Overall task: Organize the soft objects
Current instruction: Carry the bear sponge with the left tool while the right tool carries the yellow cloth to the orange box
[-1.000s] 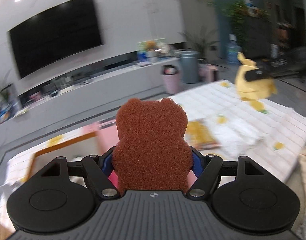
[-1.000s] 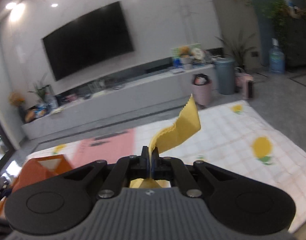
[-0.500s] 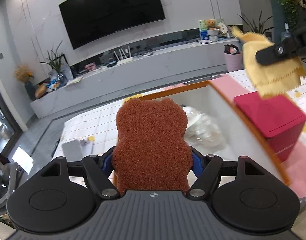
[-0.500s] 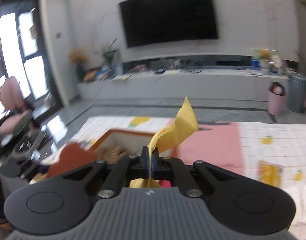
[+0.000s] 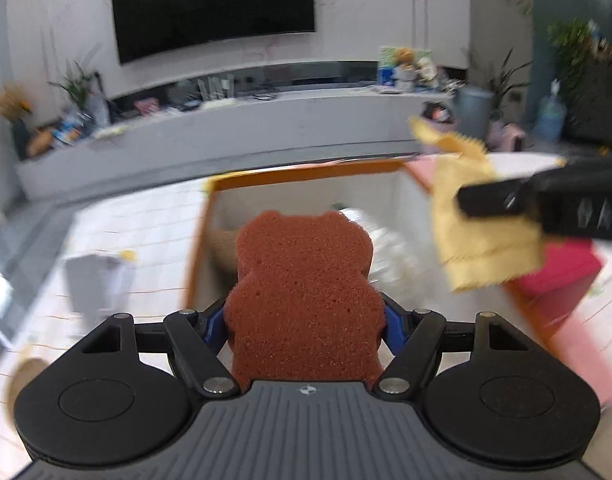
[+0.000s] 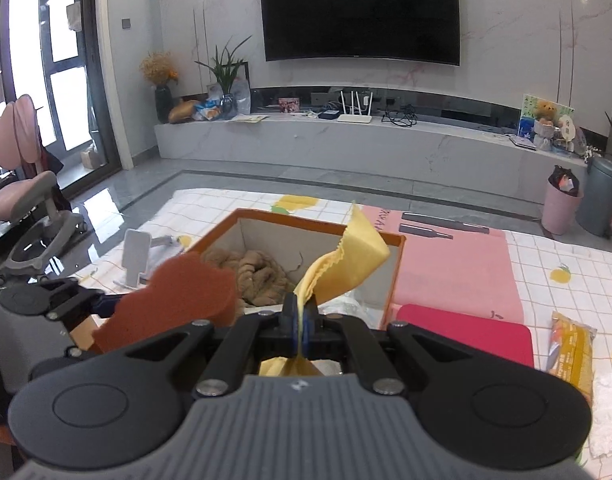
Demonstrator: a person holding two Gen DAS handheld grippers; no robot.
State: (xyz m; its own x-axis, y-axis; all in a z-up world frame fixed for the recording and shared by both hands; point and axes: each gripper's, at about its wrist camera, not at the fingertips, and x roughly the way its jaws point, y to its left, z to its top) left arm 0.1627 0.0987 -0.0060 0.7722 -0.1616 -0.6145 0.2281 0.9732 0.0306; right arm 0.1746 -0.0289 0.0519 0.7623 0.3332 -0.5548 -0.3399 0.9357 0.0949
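Gripping a brown bear-shaped sponge point(image 5: 306, 300) between wide-spread fingers of the left gripper point(image 5: 306, 320), just ahead of them the orange-rimmed box point(image 5: 306, 170). Pinching a yellow cloth point(image 6: 346, 264) in the fully closed right gripper point(image 6: 301, 322), cloth rising past the fingertips over tan yarn point(image 6: 258, 276) inside the box.

Left claw point(image 5: 305, 320) spread wide, gripping on both sides; right claw point(image 6: 300, 322) pinched fully closed, both tilted downward.
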